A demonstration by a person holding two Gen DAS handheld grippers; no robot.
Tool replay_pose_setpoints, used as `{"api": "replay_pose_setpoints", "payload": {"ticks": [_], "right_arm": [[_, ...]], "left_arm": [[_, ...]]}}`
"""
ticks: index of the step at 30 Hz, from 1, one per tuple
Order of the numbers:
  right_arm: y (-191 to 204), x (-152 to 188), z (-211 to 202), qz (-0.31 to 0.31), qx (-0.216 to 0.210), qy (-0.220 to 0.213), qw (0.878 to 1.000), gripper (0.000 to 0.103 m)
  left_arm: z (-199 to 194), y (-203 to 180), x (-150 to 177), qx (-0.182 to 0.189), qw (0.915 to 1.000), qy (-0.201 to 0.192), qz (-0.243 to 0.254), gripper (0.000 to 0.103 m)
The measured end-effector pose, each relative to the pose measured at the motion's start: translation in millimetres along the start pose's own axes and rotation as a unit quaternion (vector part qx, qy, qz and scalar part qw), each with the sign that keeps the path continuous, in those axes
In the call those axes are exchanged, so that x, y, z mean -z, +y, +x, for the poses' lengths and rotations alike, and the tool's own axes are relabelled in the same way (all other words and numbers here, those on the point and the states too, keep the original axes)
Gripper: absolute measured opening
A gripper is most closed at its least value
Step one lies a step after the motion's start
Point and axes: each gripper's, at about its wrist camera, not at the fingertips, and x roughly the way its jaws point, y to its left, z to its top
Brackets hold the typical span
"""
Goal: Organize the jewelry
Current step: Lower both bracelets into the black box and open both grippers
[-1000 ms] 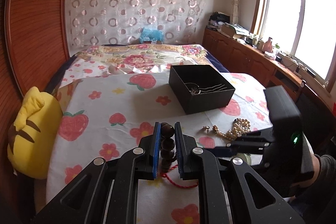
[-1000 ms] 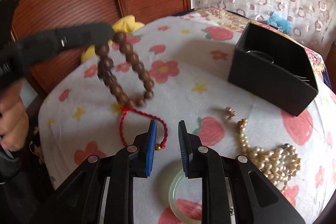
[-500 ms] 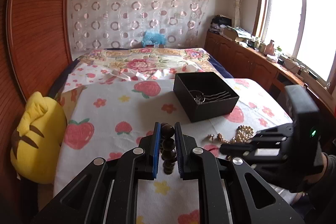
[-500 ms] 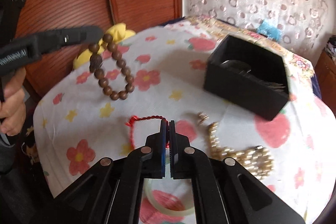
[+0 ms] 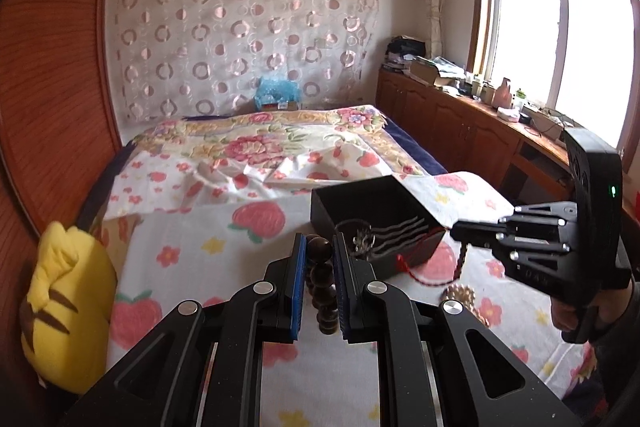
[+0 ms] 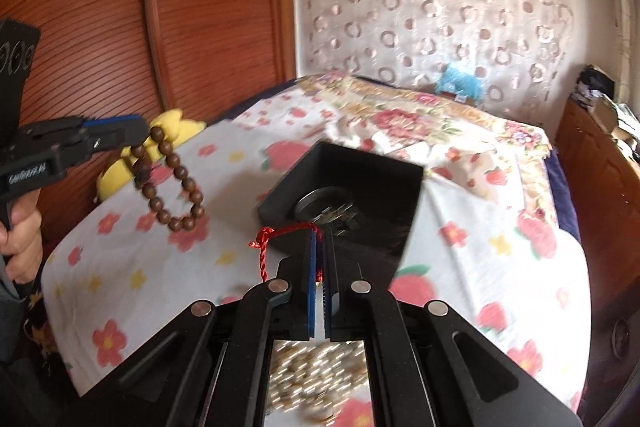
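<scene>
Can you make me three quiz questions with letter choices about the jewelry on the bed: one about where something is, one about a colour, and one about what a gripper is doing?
1. Where is the pearl necklace?
A. in the box
B. on the sheet beside the box
C. on the yellow pillow

2. What colour is the cord in the right hand-held gripper?
A. red
B. green
C. white

3. What is the left hand-held gripper doing?
A. hanging open
B. shut on the bead bracelet
C. shut on a ring

Answers:
1 B, it lies on the strawberry sheet outside the black box.
2 A, the twisted cord is red.
3 B, brown beads hang from its closed fingers.
</scene>
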Motion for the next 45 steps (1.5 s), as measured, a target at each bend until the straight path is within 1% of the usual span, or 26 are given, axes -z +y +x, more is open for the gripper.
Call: {"api": "replay_pose_setpoints", "payload": {"ticks": [3, 8, 16, 20, 22, 23, 26, 27, 28, 34, 40, 45], "right_arm": [[-17, -11, 8, 0.010, 0.018, -0.005, 1.000, 0.003], [-35, -21, 31, 0.031, 0.025, -0.003, 0.999, 0.003], [-39, -27, 65, 0.030, 0.034, 0.007, 0.999, 0.003], [-47, -26, 79, 0.047, 0.024, 0.023, 0.998, 0.005], [-53, -25, 78, 0.059, 0.007, 0.027, 0.998, 0.005], [-55, -24, 76, 0.061, 0.004, 0.024, 0.998, 0.007], [-62, -19, 70, 0.077, -0.011, 0.024, 0.997, 0.025], [-64, -17, 68, 0.080, -0.021, 0.025, 0.996, 0.025], [-64, -16, 66, 0.077, -0.022, 0.025, 0.996, 0.025], [-68, -9, 58, 0.079, -0.016, 0.021, 0.997, 0.025], [-67, 8, 48, 0.077, -0.011, 0.022, 0.997, 0.025], [-66, 21, 36, 0.067, -0.007, 0.024, 0.997, 0.025]], "left_arm": [[7, -7, -10, 0.000, 1.0000, -0.002, 0.009, 0.012], [15, -20, -33, 0.000, 0.9996, -0.012, 0.025, 0.012], [35, -39, -61, -0.001, 0.9988, -0.017, 0.047, 0.012], [53, -48, -69, -0.002, 0.9987, -0.007, 0.051, 0.012], [64, -51, -68, -0.004, 0.9985, 0.003, 0.054, 0.012], [67, -52, -67, -0.005, 0.9985, 0.006, 0.055, 0.012], [77, -54, -62, -0.005, 0.9984, 0.015, 0.054, 0.012], [79, -54, -61, -0.003, 0.9985, 0.017, 0.053, 0.012], [82, -53, -61, -0.001, 0.9985, 0.019, 0.051, 0.012], [98, -55, -61, -0.001, 0.9980, 0.033, 0.053, 0.012], [110, -58, -58, 0.001, 0.9974, 0.047, 0.055, 0.012], [110, -60, -52, -0.004, 0.9970, 0.052, 0.058, 0.014]]}}
